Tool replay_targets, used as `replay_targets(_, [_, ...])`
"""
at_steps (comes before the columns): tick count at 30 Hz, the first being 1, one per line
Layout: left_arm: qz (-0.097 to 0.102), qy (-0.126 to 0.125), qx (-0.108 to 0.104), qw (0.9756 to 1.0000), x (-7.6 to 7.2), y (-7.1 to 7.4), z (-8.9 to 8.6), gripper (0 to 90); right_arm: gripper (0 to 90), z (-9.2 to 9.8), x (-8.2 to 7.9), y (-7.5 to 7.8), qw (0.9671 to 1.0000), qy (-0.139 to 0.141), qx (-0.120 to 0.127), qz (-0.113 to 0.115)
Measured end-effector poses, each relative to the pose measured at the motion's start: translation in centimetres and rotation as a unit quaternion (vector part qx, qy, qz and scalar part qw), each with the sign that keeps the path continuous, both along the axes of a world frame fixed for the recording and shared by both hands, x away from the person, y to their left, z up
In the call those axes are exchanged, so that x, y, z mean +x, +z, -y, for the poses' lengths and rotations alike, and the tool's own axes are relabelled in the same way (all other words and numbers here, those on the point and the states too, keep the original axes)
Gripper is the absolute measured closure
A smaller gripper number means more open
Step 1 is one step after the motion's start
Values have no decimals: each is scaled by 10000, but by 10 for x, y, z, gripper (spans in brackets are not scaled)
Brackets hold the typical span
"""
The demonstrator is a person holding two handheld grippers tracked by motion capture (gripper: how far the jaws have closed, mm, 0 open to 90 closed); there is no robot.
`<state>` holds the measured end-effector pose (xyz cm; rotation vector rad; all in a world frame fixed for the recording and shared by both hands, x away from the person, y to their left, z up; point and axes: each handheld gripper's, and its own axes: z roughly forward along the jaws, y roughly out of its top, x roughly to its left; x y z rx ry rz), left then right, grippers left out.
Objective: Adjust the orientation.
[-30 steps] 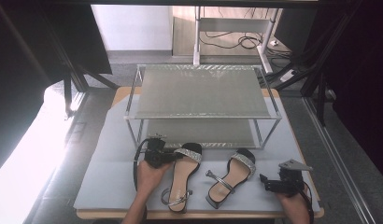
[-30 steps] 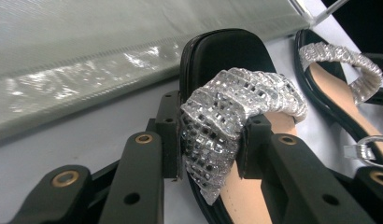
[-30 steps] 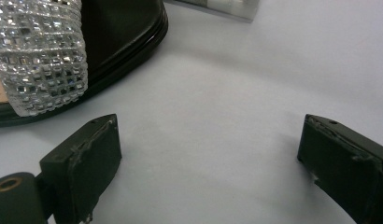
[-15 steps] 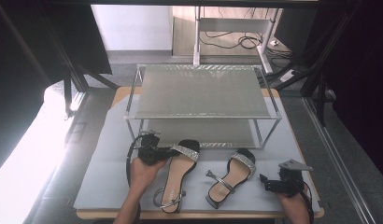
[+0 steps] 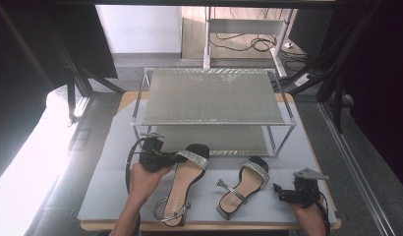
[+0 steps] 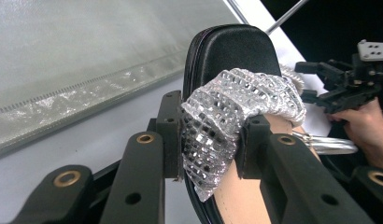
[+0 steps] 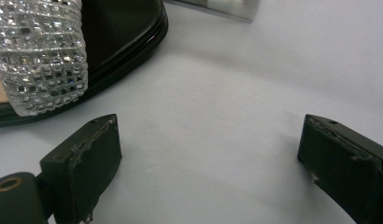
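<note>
Left gripper [image 5: 176, 158]: jaws clamped on left sandal's [image 5: 182, 184] sequined strap [image 6: 227, 121]. Risk: soft strap slips, sandal swings, clips rack [image 5: 140, 101]. Right gripper [image 7: 206, 158]: jaws apart, idle on bench [image 5: 103, 196].

A desk [image 5: 307, 147] covered by a pale grey mat is seen in the middle of the frame, with a grey floor [image 5: 366, 162] around it. Strong light is cast across the floor at the left edge. A white wall [image 5: 135, 27] is seen at the upper left, and cables [image 5: 244, 44] on wooden flooring at the top.
</note>
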<state>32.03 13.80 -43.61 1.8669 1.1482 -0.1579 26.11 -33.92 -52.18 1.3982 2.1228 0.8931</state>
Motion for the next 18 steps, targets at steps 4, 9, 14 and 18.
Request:
replay_targets(4, [42, -45, -56, 10000, -2, 11, -3, 684, 55, 0, 0, 0, 10000, -2, 2, 0])
replay_targets(9, [89, -119, -146, 9998, -3, 25, -4, 683, 55, 0, 0, 0, 10000, -2, 0, -7])
replay_targets(14, [88, -200, -173, 9996, -3, 37, -3, 683, 55, 0, 0, 0, 10000, -1, -1, -3])
replay_targets(18, [91, -251, -219, 9994, -3, 45, -4, 684, 55, 0, 0, 0, 10000, 1, -1, 1])
